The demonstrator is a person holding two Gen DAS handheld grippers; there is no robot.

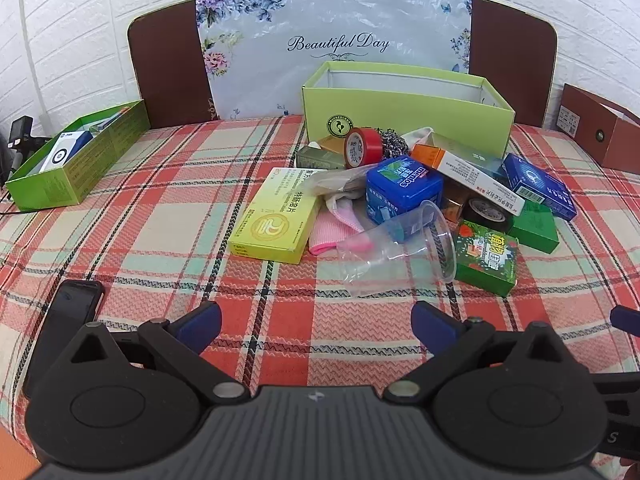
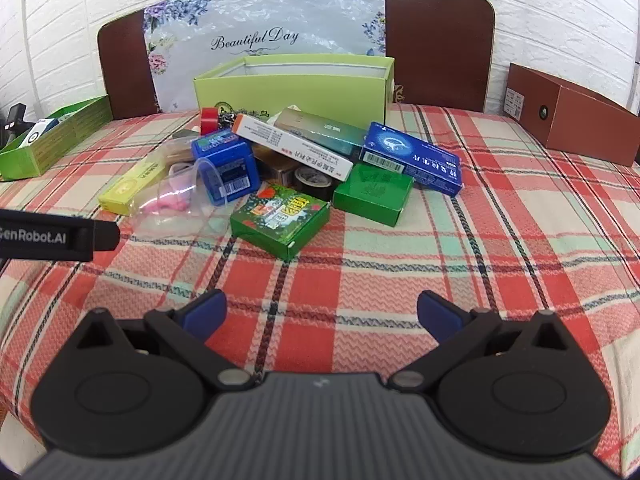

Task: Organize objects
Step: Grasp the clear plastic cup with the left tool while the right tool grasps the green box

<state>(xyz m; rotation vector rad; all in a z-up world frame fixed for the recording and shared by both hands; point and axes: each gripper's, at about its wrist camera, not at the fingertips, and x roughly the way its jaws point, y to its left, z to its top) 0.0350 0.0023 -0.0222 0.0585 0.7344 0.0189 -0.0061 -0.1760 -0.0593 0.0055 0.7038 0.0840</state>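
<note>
- The left wrist camera sits low behind the left gripper (image 1: 316, 326), looking forward across a plaid tablecloth (image 1: 160, 240) toward a white brick wall (image 1: 80, 20).
- The right wrist camera sits equally low behind the right gripper (image 2: 322, 314), facing the same way from further right.
- Both views share the heap of small boxes (image 1: 420, 196) (image 2: 300, 168), near mid-table, and the light green box (image 1: 404, 110) (image 2: 292, 88) behind it.
</note>
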